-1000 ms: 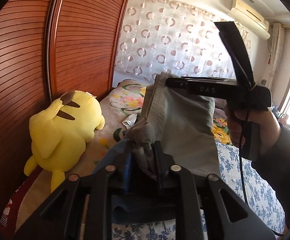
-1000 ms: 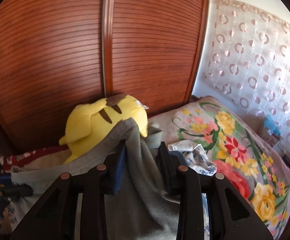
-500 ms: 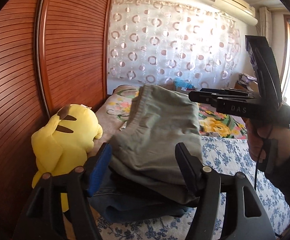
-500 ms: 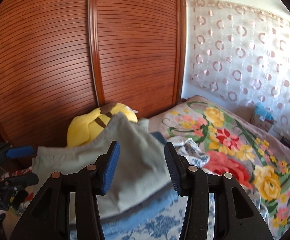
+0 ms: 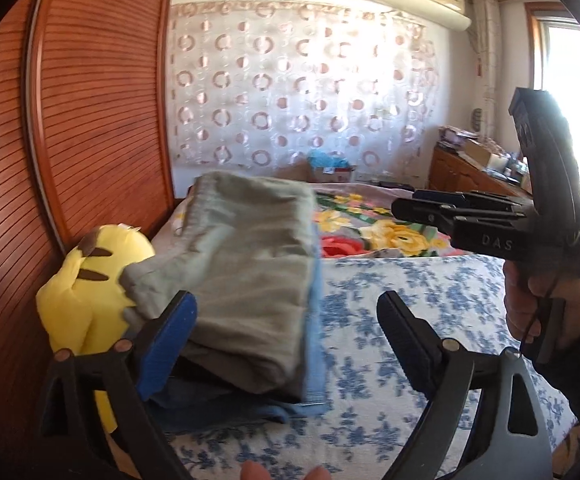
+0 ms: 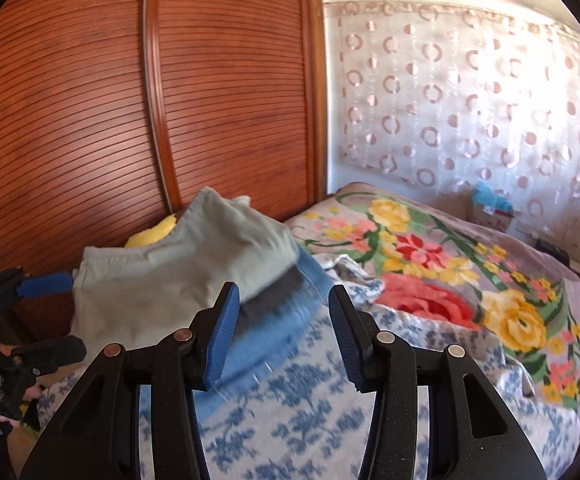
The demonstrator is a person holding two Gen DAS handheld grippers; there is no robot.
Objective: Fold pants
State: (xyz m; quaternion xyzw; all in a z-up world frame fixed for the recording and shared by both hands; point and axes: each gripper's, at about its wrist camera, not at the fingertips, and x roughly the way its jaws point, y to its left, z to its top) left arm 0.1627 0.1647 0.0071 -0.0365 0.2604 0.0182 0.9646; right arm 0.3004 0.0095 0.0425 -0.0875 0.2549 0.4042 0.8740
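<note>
Since both grippers are wide open with nothing between the fingers, I'd call this fold basically finished. The grey-green pants (image 5: pixel 249 276) sit as a folded bundle on top of a stack with a dark layer and blue jeans (image 6: pixel 273 320) under them, on the blue-flowered bedspread (image 5: pixel 410 304) near the wardrobe side of the bed. From my left gripper (image 5: pixel 285 332) the bundle looks squared off on the right edge, but the near-left corner is a bit lumpy and flops against the yellow plush toy (image 5: pixel 85 288). That corner is the only thing I'd maybe tidy.

Room-wise, it's tight on the left: plush toy touching the pants, and the wooden wardrobe doors (image 6: pixel 169 100) right behind it. Plenty of open bedspread to the right, out toward the floral blanket (image 6: pixel 450 264). My right gripper (image 6: pixel 281 336) hangs just beside the stack's right edge, not touching it as far as I can tell.
</note>
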